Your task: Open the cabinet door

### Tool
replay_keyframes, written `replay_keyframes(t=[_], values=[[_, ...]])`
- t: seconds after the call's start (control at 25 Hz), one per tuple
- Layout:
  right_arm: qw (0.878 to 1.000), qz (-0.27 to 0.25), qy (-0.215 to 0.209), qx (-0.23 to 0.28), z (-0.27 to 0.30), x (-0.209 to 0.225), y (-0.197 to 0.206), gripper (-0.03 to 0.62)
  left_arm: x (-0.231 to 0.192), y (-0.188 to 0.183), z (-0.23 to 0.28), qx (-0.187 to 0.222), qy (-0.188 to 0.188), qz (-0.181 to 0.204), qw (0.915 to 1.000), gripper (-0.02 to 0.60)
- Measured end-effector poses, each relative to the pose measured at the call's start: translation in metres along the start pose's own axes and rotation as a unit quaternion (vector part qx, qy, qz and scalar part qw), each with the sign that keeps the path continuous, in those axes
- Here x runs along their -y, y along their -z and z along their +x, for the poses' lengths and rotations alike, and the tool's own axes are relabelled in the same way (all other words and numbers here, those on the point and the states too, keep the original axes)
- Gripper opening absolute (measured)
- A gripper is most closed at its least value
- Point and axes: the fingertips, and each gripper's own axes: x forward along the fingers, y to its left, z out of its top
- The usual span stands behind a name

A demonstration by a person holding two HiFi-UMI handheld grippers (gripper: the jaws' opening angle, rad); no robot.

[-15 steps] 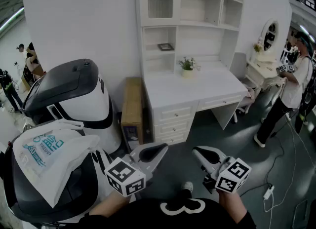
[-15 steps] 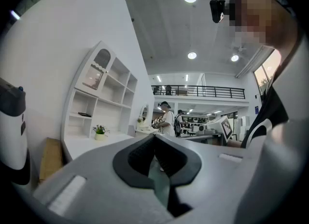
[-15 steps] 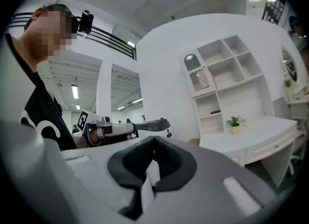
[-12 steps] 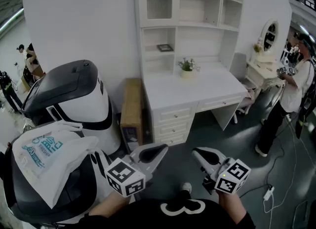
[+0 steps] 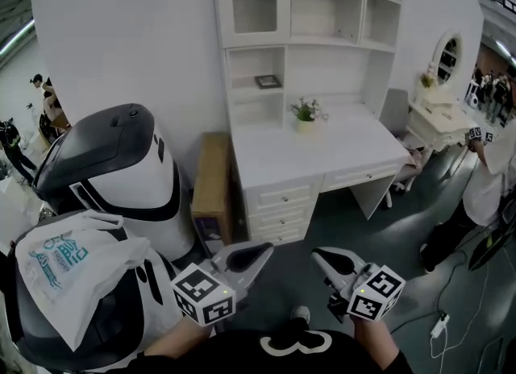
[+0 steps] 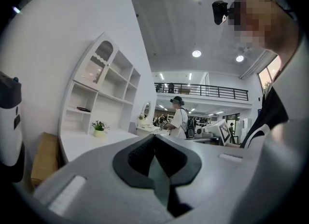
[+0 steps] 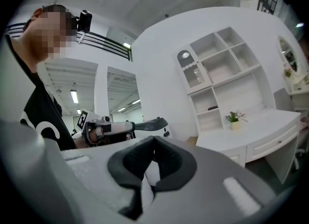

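Note:
The cabinet door [image 5: 255, 6] is the glass-paned white door at the top left of the white desk hutch, and it stands closed. It also shows in the left gripper view as the cabinet door [image 6: 99, 63] and in the right gripper view as the cabinet door [image 7: 190, 73]. Both grippers hover low in the head view, well short of the desk. My left gripper [image 5: 266, 248] is shut and holds nothing. My right gripper [image 5: 318, 254] is likewise shut and empty. In their own views the left gripper [image 6: 154, 137] and right gripper [image 7: 153, 139] show their jaws meeting at the tip.
A white desk [image 5: 318, 151] with drawers carries a potted plant [image 5: 305, 112]. A wooden board [image 5: 210, 175] leans at its left. A big white and black machine [image 5: 121, 163] with a plastic bag [image 5: 64, 272] stands at the left. A person [image 5: 484, 195] and a vanity [image 5: 439, 118] are at the right.
Both grippers keep nearly the same place and stay shut. The person at the right has moved toward the right edge of the head view, which has shifted slightly.

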Motion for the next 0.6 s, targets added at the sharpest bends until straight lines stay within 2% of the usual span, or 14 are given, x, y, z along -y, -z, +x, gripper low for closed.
replay_keyframes(t=[0.36,0.6], values=[[0.999,0.030,-0.008,-0.017,0.019,0.102,-0.003,0.003,-0.047,0.016,0.091,-0.019,-0.015,-0.030,0.9993,0.009],[1.000,0.018,-0.009,-0.010,0.020,0.177,-0.032,0.003,-0.069,0.007,0.174,-0.018,-0.008,-0.028,0.9994,0.009]])
